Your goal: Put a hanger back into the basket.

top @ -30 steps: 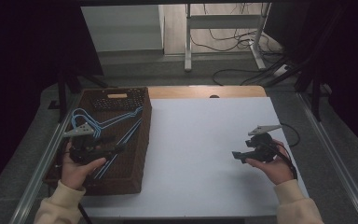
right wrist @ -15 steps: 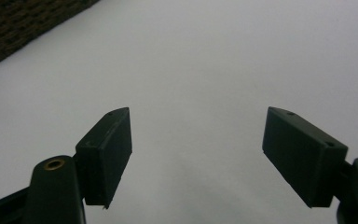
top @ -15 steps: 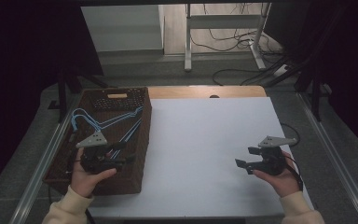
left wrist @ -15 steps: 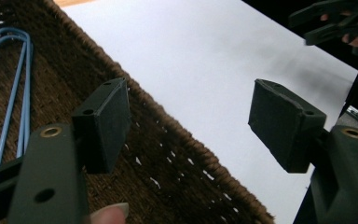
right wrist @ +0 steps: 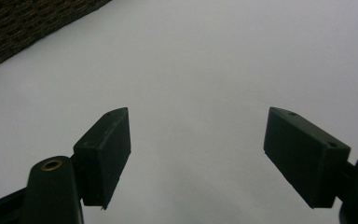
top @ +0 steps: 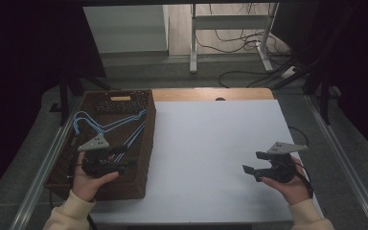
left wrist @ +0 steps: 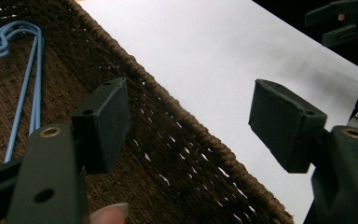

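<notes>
Several blue wire hangers (top: pixel 124 120) lie in a brown woven basket (top: pixel 149 129) at the table's left. My left gripper (top: pixel 127 164) hovers over the basket's near right part, pointing right, jaws open and empty. In the left gripper view the left gripper (left wrist: pixel 191 121) straddles the basket's rim (left wrist: pixel 158 88), with the hangers (left wrist: pixel 36 79) farther left. My right gripper (top: pixel 250 163) is held above the white table (top: pixel 211 143) near its front right, pointing left, open with nothing in it. In the right gripper view the right gripper (right wrist: pixel 198 149) has bare table (right wrist: pixel 191 60) beneath it.
A corner of the basket (right wrist: pixel 18 28) lies far ahead of the right gripper. The other hand's gripper (left wrist: pixel 340 23) shows across the white surface (left wrist: pixel 214 46). Beyond the table stand a metal frame (top: pixel 230 38) and floor cables (top: pixel 249 76).
The right hand has drawn a little toward the table's near right edge, then slowed. The left hand dropped slightly nearer over the basket. Both grippers stayed open.
</notes>
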Demonstrator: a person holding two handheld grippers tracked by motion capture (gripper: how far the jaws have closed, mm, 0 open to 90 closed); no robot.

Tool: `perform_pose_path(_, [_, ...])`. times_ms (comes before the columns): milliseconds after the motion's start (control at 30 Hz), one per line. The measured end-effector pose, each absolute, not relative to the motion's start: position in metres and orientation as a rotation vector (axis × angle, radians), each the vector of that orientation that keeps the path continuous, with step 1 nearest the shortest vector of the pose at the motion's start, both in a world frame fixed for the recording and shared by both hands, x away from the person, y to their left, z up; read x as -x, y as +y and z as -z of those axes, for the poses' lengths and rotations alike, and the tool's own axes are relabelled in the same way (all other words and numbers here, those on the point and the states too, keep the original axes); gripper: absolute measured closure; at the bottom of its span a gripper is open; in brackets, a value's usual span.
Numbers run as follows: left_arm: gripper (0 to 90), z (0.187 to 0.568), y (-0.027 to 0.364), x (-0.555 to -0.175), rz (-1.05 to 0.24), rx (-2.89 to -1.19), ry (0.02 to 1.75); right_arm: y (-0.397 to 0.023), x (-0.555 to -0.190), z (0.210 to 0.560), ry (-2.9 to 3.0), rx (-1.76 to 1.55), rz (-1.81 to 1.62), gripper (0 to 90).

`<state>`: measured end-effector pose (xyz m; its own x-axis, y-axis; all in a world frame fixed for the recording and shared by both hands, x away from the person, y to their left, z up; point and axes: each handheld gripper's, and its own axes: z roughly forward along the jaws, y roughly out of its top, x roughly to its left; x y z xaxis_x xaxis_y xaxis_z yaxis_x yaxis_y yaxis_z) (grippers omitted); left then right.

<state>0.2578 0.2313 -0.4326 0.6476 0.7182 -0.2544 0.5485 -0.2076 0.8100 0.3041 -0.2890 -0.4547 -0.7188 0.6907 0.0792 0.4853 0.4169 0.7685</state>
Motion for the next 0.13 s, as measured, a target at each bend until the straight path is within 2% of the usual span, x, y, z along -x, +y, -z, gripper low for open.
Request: perform_pose_path(133, [28.7,0.4327,0.2314,-0.2575,-0.219,-1.885,1.010,-0.2883,-0.3042,0.4549,2.425,-1.024,-1.187,22.7])
